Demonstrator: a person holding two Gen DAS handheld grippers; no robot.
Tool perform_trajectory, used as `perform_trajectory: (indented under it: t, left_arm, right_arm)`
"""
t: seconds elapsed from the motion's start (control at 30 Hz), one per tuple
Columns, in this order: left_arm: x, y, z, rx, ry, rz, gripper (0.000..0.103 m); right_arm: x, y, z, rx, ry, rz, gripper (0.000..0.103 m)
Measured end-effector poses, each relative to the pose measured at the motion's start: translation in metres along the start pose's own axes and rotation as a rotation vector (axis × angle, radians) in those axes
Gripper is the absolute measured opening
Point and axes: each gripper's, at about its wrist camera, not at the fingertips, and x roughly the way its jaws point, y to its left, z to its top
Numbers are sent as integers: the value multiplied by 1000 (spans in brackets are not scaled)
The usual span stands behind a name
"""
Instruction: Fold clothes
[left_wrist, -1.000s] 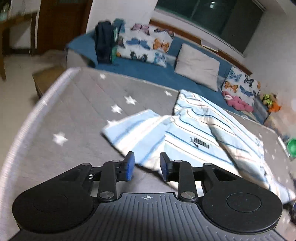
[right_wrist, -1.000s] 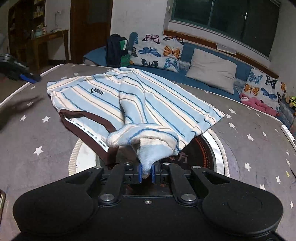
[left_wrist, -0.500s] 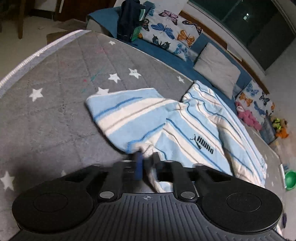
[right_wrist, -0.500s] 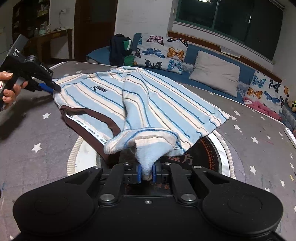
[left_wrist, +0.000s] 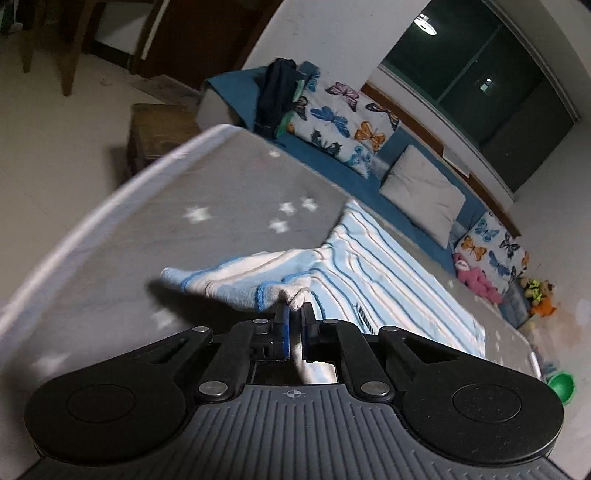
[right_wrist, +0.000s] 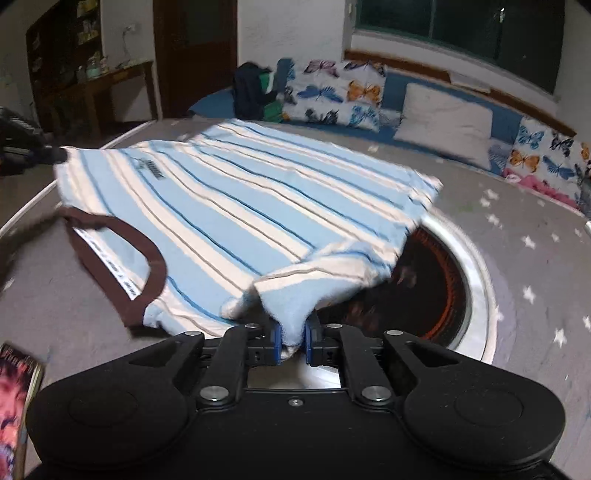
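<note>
A light blue and white striped T-shirt (right_wrist: 236, 199) with a brown collar (right_wrist: 122, 266) is held stretched above the grey star-patterned table (right_wrist: 535, 266). My right gripper (right_wrist: 293, 339) is shut on one sleeve end at the near side. My left gripper (left_wrist: 293, 325) is shut on the other sleeve (left_wrist: 258, 284); it also shows at the far left of the right wrist view (right_wrist: 40, 155). The shirt body (left_wrist: 388, 280) runs away from the left gripper toward the far right.
A round dark inset with a metal rim (right_wrist: 476, 280) lies in the table under the shirt. A blue sofa with butterfly cushions (right_wrist: 332, 96) and a grey pillow (right_wrist: 447, 110) runs behind. A wooden stool (left_wrist: 159, 129) stands off the table's left edge. A printed tin (right_wrist: 18, 398) sits near left.
My left gripper closed on the sleeve and lifted it off the table. My right gripper kept its hold, and the shirt is now pulled taut and raised between both grippers.
</note>
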Motion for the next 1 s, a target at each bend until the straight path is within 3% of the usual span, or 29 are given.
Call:
perform_trajectory:
  t: [0.17,0.23,0.5,0.7,0.77,0.9,1.0]
  left_arm:
    - [-46,41,-38,-15,30,73,6]
    - [-55,57,-51,-40,58,79,6]
    - [-63,66,-63,4,63,83,8]
    - [-65,63,-62,43,67,70,8]
    - [-69,66,-62,48,61,62,9]
    - [-72,72,-63,50,66,64,12]
    - [-75,78,-63,44,69,72,21]
  right_arm:
    - [-16,20,-17,-107,32,-44,42]
    - [-22,26,-19,-142,29,-59,45]
    - [-56,77,-20,-421,-63,-88,45]
    - [-33,103,-27,-619,3,-50,41]
    - [-21,104,-25,-625,35,-13,34]
    - [1,105,-20,-572,84,56,29]
    - [10,101,-17,-522,93,92,22]
